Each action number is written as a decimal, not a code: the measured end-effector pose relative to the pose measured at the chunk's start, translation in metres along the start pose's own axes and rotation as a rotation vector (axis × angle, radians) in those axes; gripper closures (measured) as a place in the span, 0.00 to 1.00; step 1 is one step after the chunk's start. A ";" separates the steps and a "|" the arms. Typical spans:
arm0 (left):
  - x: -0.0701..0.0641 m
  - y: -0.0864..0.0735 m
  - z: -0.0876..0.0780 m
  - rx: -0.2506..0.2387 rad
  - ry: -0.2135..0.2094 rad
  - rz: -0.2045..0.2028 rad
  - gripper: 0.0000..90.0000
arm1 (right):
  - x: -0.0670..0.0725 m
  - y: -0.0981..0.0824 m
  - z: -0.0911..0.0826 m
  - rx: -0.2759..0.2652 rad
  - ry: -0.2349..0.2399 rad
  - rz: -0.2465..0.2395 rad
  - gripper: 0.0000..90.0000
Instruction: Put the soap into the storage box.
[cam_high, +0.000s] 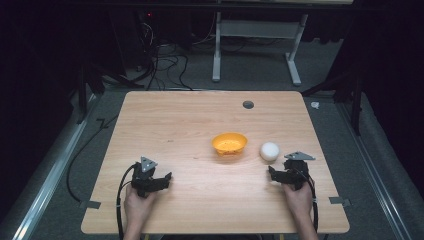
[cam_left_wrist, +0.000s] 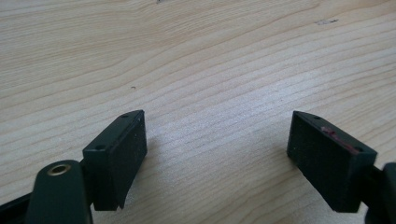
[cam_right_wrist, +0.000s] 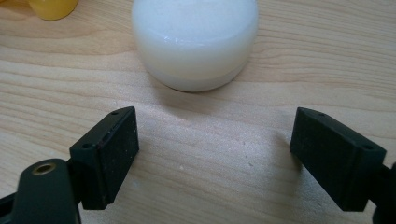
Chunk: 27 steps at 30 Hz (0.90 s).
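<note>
Both claws rest low on the pale wooden surface (cam_high: 190, 120), one in each of the person's hands. On the near left side, the left claw (cam_high: 162, 179) has its two black jaws spread wide apart, and the left gripper view shows bare wood grain between them. The grey three-cornered plate (cam_high: 147, 164) sits on top of it, and a black cable (cam_high: 120, 200) trails back beside the forearm.

At the near right side, the right claw (cam_high: 274, 172) also stands with its jaws well apart and nothing between them. It points toward the white round smooth object (cam_high: 269, 151), which sits upright on the surface just beyond the jaw tips, apart from them. In the right gripper view the same white object (cam_right_wrist: 195, 42) lies ahead of the gap between the jaws, a little to its left side.

Left of the white object, near the middle of the surface, stands a shallow orange plastic bowl (cam_high: 229, 143); the two are close but not touching. A small dark round hole (cam_high: 248, 104) marks the far part of the surface.
</note>
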<state>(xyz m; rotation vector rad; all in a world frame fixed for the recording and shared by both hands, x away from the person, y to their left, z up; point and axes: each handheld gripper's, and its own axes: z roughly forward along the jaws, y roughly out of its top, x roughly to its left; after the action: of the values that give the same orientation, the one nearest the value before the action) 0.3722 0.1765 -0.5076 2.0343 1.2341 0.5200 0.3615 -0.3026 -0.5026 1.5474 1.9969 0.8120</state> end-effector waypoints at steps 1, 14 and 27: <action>0.000 0.000 0.000 0.000 0.000 0.000 0.23 | 0.000 0.000 0.000 0.000 0.000 0.000 0.19; 0.000 0.000 0.000 0.000 -0.001 -0.001 0.23 | 0.001 0.000 0.000 -0.005 -0.003 0.003 0.20; 0.000 0.000 0.000 0.000 0.000 -0.001 0.23 | 0.001 0.000 0.000 -0.006 -0.002 0.002 0.20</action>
<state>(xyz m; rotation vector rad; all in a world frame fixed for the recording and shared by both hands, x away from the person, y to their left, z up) 0.3723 0.1765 -0.5076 2.0337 1.2344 0.5192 0.3605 -0.3015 -0.5027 1.5472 1.9897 0.8156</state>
